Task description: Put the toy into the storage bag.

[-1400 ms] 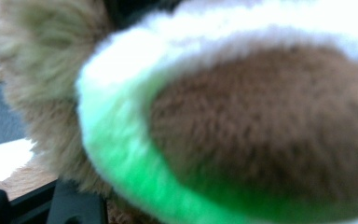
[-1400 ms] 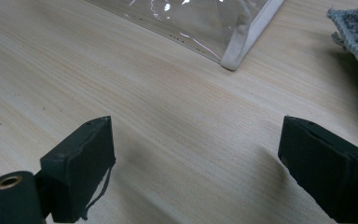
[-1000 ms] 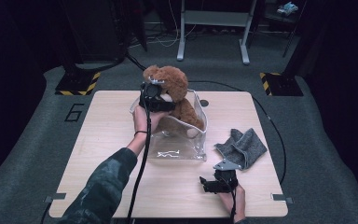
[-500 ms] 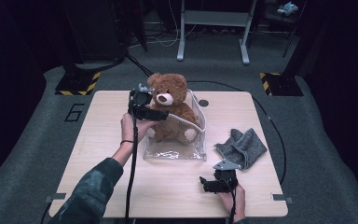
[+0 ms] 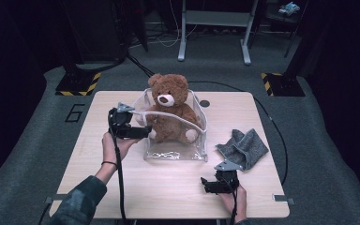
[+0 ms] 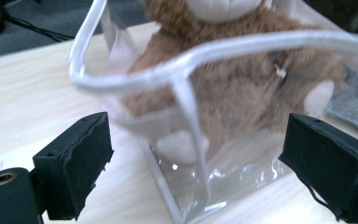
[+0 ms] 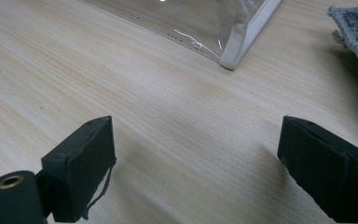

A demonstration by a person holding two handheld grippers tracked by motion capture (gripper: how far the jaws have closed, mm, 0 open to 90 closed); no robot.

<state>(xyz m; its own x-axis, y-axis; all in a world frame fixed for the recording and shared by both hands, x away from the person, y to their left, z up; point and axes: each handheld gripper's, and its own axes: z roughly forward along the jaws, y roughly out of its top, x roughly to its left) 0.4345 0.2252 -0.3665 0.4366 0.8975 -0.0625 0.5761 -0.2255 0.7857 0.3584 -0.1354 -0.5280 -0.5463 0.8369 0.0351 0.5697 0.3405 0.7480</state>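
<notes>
Left tongs (image 5: 143, 132) open beside bagged bear (image 5: 171, 112); cloth (image 5: 243, 147) near.

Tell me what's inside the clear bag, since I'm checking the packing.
A brown teddy bear sits upright inside the clear bag, head above the white rim. Its back and underside are covered, so anything beneath it can't be seen.

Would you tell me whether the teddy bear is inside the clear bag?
Inside: teddy bear sits upright within the clear bag, head above its rim.
</notes>
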